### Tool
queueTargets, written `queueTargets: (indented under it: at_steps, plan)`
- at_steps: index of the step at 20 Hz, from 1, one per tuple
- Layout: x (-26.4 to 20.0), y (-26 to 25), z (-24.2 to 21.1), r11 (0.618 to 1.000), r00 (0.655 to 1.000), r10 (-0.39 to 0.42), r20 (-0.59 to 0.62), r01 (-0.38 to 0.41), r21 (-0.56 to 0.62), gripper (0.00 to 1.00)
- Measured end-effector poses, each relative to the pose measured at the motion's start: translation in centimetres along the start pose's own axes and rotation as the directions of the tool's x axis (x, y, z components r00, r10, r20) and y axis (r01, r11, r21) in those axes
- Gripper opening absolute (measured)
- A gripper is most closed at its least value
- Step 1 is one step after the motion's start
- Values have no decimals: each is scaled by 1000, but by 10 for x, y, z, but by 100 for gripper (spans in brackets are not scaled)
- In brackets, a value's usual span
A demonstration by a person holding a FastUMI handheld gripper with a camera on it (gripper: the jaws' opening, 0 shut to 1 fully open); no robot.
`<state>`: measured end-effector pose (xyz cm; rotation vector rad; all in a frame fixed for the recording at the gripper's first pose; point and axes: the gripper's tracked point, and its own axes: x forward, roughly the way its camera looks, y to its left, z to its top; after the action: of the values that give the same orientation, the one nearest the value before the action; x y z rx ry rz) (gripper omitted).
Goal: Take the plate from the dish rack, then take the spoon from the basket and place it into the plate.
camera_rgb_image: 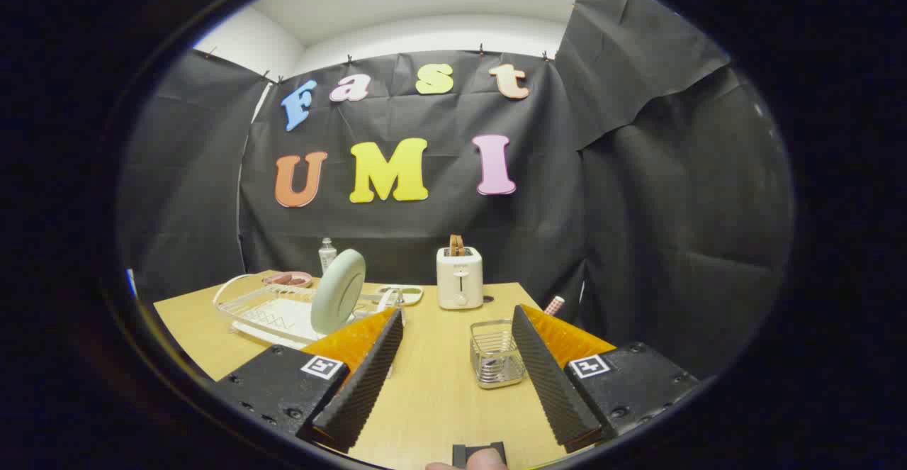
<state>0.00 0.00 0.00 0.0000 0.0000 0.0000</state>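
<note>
A pale green plate (pixel 339 291) stands on edge in the white wire dish rack (pixel 266 310), on the table beyond my left finger. A small wire basket (pixel 496 353) sits on the wood just inside my right finger; whether a spoon lies in it I cannot make out. My gripper (pixel 457 317) hovers above the near part of the table, open wide, with nothing between its fingers. Plate and rack lie ahead and to the left of it.
A white toaster (pixel 460 277) with a slice in it stands at the back of the wooden table (pixel 432 385). A pink dish (pixel 287 279) and a small bottle (pixel 327 253) sit behind the rack. A flat white item (pixel 401 293) lies left of the toaster.
</note>
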Motion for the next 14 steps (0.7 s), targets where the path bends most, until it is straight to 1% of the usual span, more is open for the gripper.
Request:
queueTargets:
  at_steps: [9,14]
  plan:
    - [7,11,6,999,1000,1,-3,-1,-38,100]
    - [10,12,12,1000,1000,-11,0,11,-26,100]
